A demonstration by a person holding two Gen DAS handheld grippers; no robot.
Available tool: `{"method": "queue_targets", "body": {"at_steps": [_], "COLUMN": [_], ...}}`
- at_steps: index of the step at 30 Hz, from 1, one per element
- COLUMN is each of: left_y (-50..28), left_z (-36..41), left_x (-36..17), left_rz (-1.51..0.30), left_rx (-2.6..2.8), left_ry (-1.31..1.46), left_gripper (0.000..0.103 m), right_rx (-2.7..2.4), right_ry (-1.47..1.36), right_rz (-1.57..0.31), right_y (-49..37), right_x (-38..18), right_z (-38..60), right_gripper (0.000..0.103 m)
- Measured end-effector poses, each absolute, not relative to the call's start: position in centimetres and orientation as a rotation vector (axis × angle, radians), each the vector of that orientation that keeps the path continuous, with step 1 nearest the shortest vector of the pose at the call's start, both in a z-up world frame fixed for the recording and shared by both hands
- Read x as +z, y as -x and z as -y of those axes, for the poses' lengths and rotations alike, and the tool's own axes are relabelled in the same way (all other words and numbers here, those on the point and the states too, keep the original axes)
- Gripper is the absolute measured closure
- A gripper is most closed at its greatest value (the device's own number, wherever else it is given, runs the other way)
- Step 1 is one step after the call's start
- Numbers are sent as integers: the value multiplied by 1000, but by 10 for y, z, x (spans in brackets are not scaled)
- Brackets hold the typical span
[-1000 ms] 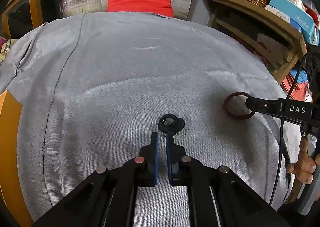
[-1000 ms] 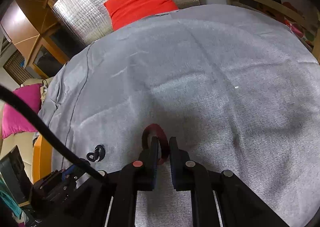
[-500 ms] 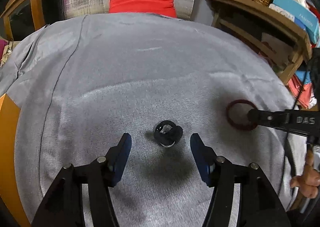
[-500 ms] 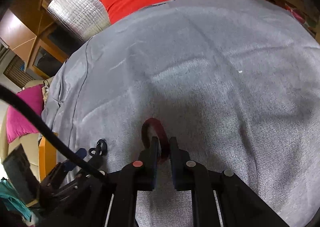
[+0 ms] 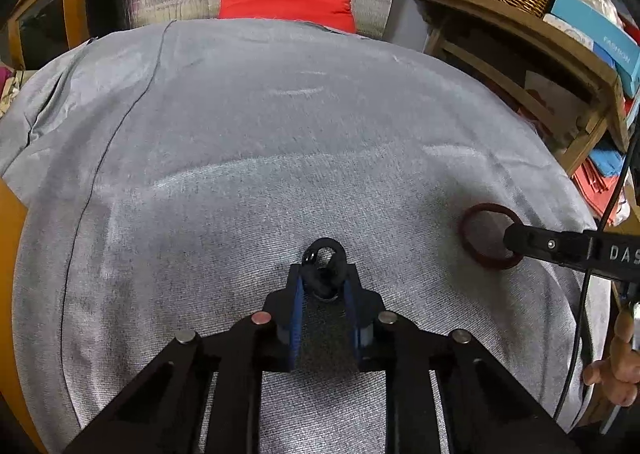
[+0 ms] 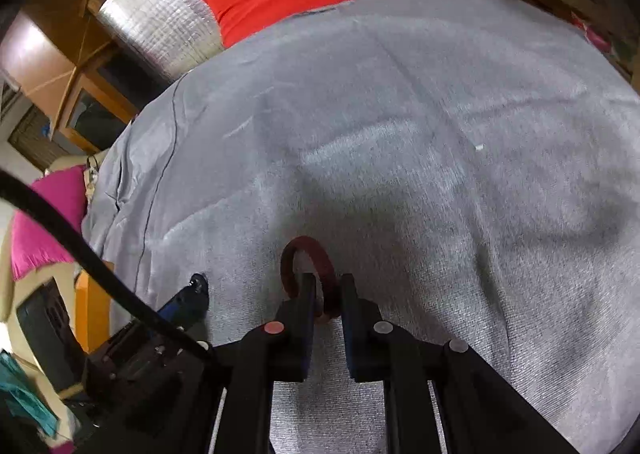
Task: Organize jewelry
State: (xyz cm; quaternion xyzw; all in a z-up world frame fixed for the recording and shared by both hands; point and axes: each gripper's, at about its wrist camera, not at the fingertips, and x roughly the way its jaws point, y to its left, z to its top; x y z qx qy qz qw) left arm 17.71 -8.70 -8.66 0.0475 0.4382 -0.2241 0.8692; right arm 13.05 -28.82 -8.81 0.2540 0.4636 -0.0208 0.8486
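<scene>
Jewelry here means two pieces lying on a surface covered with a grey woven cloth (image 5: 280,141): a small black looped ornament of linked rings (image 5: 325,268) and a dark red ring-shaped bangle (image 5: 489,236). The black piece sits near the front edge of the cloth-covered bench, roughly midway along it; the bangle lies well to its right, close to the right edge.

The change is on the left side. Half a second ago the left gripper (image 5: 323,288) stood with its jaws spread wide on either side of the black ornament; now the blue-padded jaws have closed in around its near end, apparently touching it on both sides, while the far loop juts out ahead of the tips. It reads as a fresh grasp, with the piece seemingly not yet lifted off the cloth.

The right gripper (image 6: 326,294) has not changed: its jaws stay clenched on the near rim of the dark red bangle, whose far arc tilts up from the cloth in the right wrist view.

Both pieces are therefore in hand at once, so the picking stage looks nearly finished. No tray, box or stand for the jewelry shows in either view, so where the pieces should go cannot be told. The small, lumpy ornament is held by one end and might twist or slip when raised.
</scene>
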Motion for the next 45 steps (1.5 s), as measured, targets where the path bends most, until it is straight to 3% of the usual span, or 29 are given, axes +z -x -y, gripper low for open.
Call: {"method": "queue_targets", "body": {"at_steps": [21,28,32,35,36,41,42,45], "left_y": [-153,-153,-153,-152,-152,-155,-154,-154], "left_z": [51,46,46,48,48,50,51,54], "left_x": [-38,-45,-43,-44,-44,-47,-48,-49], "left_rz": [-787,-817,-815,-809,-812,-824,-826,-825], "left_rx": [-434,-401,-399,-395,-396,-387,-387,-387], "left_ry": [-27,-59,-52,-66,-64,-65,-65,-73], "left_gripper": [86,86,86,86,86,86,86,86], "right_rx": [-3,-52,-60,-52,-50,-56,-58,-84], "right_ry": [-510,-635,-662,-650,-632,-543,-528,-433], "right_rz": [-816,-900,-909,-921,-921,-957,-971,-1011], "right_y": [-133,-138,-137,-136,-136,-138,-139,-142], "right_x": [-59,-79,-82,-82,-81,-84,-86,-91], "right_z": [259,290,299,298,296,290,288,279], "right_gripper": [92,89,83,57,57,60,64,89]}}
